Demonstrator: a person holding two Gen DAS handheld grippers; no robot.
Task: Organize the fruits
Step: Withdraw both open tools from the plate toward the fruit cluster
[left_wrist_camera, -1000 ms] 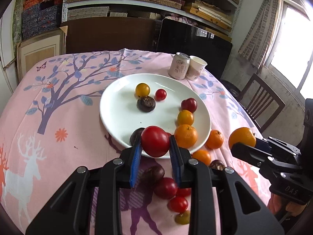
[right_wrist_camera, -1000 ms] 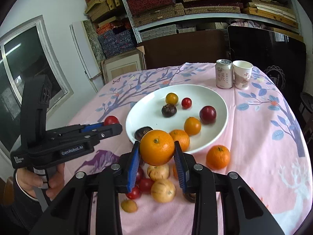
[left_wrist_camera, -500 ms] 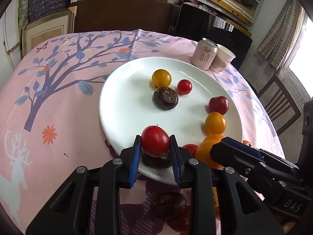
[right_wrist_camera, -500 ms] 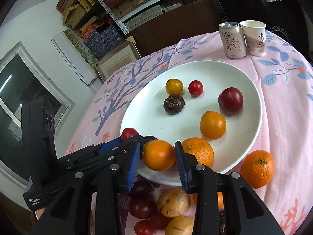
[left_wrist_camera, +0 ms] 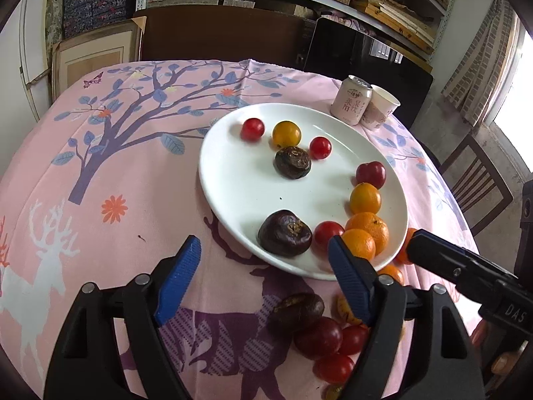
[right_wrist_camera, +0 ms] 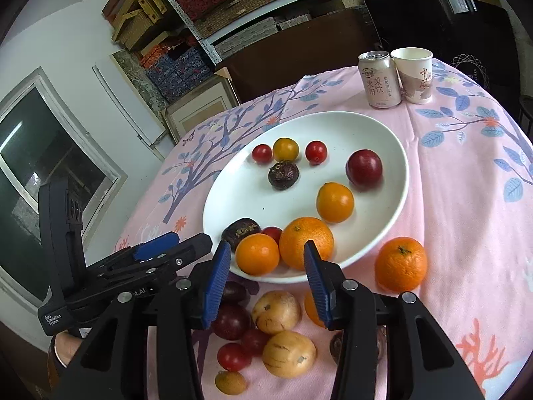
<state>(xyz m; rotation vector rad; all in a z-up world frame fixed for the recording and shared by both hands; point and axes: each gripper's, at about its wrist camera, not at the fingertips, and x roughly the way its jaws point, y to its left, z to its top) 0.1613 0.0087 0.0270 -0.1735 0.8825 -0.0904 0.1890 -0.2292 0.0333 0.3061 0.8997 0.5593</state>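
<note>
A white plate (left_wrist_camera: 240,196) (right_wrist_camera: 383,133) on the pink tablecloth holds several fruits: red and yellow tomatoes, dark passion fruits, a plum and oranges. My left gripper (left_wrist_camera: 263,273) is open and empty at the plate's near edge. A red tomato (left_wrist_camera: 328,232) lies on the plate beside a dark passion fruit (left_wrist_camera: 284,232). My right gripper (right_wrist_camera: 266,275) is open and empty, just behind a small orange (right_wrist_camera: 257,254) resting at the plate's near rim. Loose fruits lie on the cloth in front of the plate: an orange (right_wrist_camera: 401,263), pale yellow fruits (right_wrist_camera: 275,311), plums and small tomatoes (left_wrist_camera: 333,366).
A drink can (right_wrist_camera: 379,78) and a paper cup (right_wrist_camera: 414,75) stand beyond the plate at the table's far side. Dark chairs (left_wrist_camera: 476,180) and shelves surround the round table. The left gripper's body (right_wrist_camera: 100,266) shows at the left of the right wrist view.
Both grippers opened. The left let go of its red tomato and the right let go of its small orange; both fruits now lie on the plate's near part. The grippers drew back slightly.
</note>
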